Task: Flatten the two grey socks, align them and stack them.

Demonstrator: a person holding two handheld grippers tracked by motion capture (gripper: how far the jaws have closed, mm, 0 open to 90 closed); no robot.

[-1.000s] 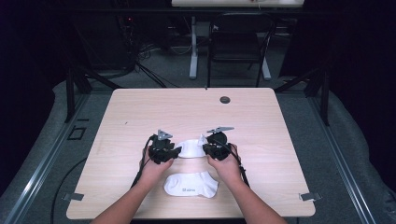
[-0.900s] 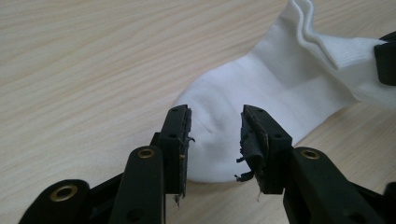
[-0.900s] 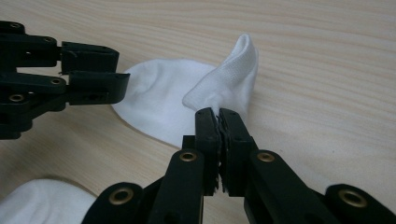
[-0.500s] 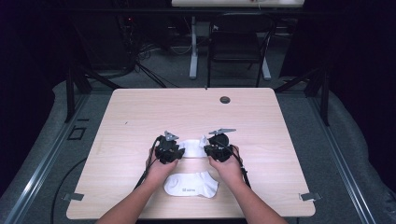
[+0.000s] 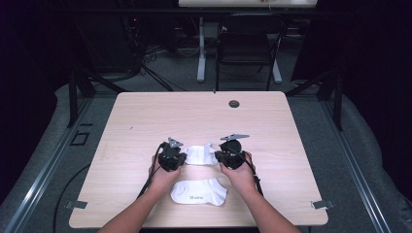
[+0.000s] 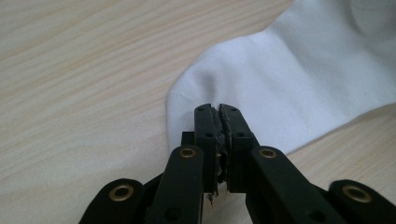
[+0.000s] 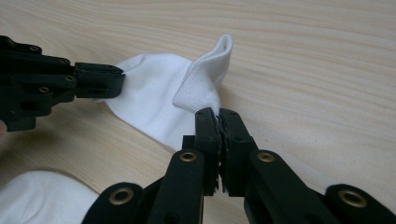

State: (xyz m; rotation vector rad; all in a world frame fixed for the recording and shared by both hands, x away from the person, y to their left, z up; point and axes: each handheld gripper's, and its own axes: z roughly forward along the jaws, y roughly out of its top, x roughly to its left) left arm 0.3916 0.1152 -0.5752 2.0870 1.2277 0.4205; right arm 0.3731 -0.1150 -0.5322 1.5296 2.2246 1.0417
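White sock (image 5: 200,155) lies flat, long axis parallel to the bench's near edge, cuff end toward the right edge, just nearer than mid-bench. Left gripper (image 5: 172,158) has just closed and pinches its toe end; right gripper (image 5: 230,156) is clamped on the upturned cuff. Second sock (image 5: 199,192) lies by the near edge. Pale wood bench (image 5: 145,116); dark room, grey floor.

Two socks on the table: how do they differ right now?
The far sock is pinched at both ends, by the left gripper and right gripper; the near sock lies untouched. The far sock's cuff stands up in a fold, seen in the right gripper view; the near sock lies flat. The near sock shows a small grey print; none is visible on the far one. Both are white ankle socks.
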